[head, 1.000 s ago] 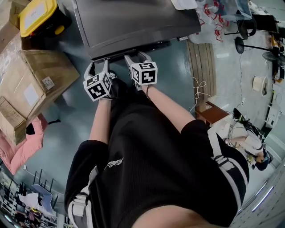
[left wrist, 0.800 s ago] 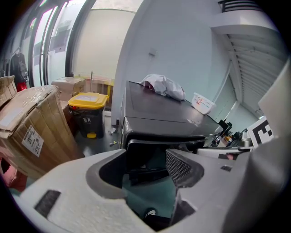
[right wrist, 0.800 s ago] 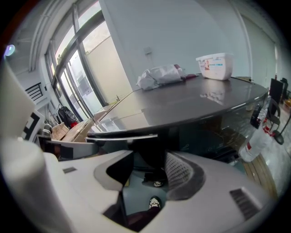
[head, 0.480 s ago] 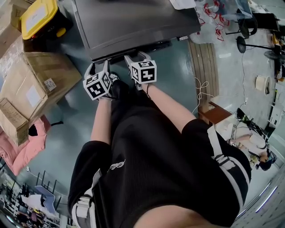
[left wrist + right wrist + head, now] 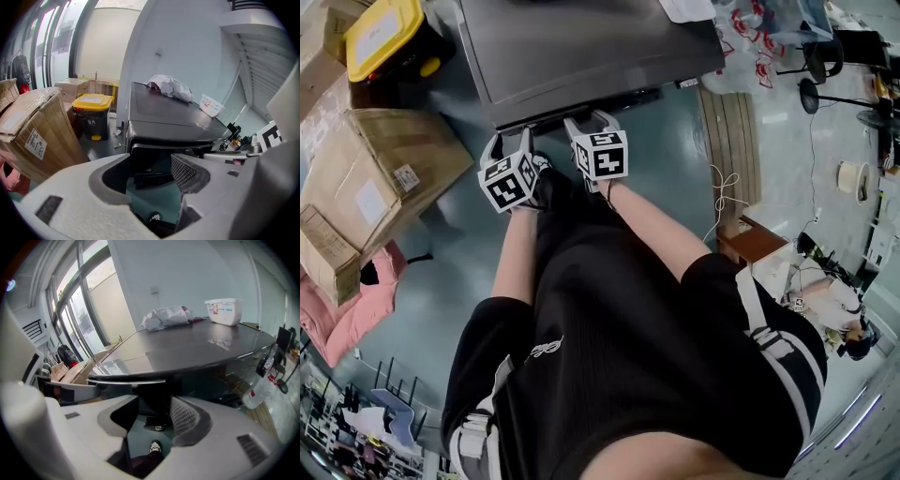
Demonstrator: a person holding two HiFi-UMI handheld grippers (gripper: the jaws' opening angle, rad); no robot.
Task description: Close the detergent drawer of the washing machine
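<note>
The dark grey washing machine (image 5: pixel 581 47) stands in front of me, and both grippers are at its front edge. A dark strip (image 5: pixel 581 108) juts out under the top's lip; I cannot tell whether it is the drawer. My left gripper (image 5: pixel 508 141) is open, and in the left gripper view (image 5: pixel 151 161) the machine's dark front (image 5: pixel 159 143) lies just beyond its tips. My right gripper (image 5: pixel 589 120) is open too. Its jaws have just been closing a little, with nothing pressed between them (image 5: pixel 154 404); only the machine's shadowed front and a shoe show through the gap.
Cardboard boxes (image 5: pixel 380 159) and a yellow-lidded bin (image 5: pixel 384 33) stand left of the machine, with pink cloth (image 5: pixel 347 309) on the floor. A white cloth bundle (image 5: pixel 168 86) and a white tub (image 5: pixel 224 311) lie on the machine's top. A wooden board (image 5: pixel 727 131) lies to the right.
</note>
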